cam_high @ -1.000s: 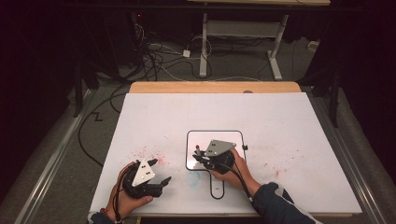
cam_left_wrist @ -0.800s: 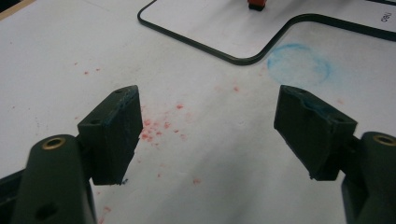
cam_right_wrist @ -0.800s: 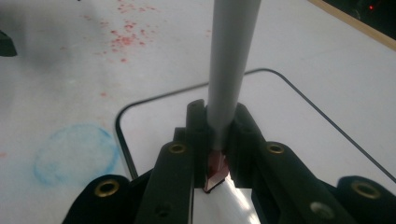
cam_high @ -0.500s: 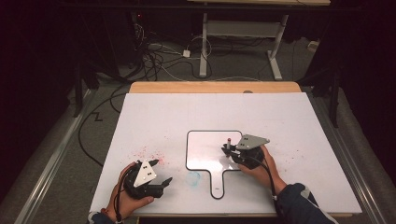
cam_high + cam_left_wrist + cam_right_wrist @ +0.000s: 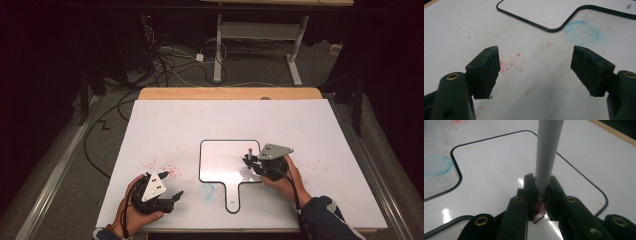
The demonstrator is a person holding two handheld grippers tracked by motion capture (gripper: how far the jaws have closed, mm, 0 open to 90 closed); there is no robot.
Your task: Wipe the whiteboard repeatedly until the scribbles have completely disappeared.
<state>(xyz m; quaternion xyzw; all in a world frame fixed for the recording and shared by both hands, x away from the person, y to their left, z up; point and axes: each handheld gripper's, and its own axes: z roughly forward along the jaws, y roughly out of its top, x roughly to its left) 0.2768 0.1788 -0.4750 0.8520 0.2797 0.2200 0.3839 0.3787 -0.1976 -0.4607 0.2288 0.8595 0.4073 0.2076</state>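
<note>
Right gripper (image 5: pixel 248 159): jaws clamped on a grey marker (image 5: pixel 547 152), red tip down, barrel upright; held over the right part of the small whiteboard (image 5: pixel 220 160).
Left gripper (image 5: pixel 172 196): jaws apart, nothing between them; resting near the left front of the table (image 5: pixel 165 125), well apart from the board.
Whiteboard: paddle-shaped, dark rim, handle toward the near edge; lies at table centre; faint red streaks on its face.
Stains: blue ring smudge (image 5: pixel 582 32) just left of the handle; red specks (image 5: pixel 507 64) on the table by the left gripper.
Risk: board is not held down, so sideways marker pressure may slide it.
Risk: marker is gripped low near the tip; it may tilt or slip in the pads.
Count: two grippers, one marker, one whiteboard, one table.
</note>
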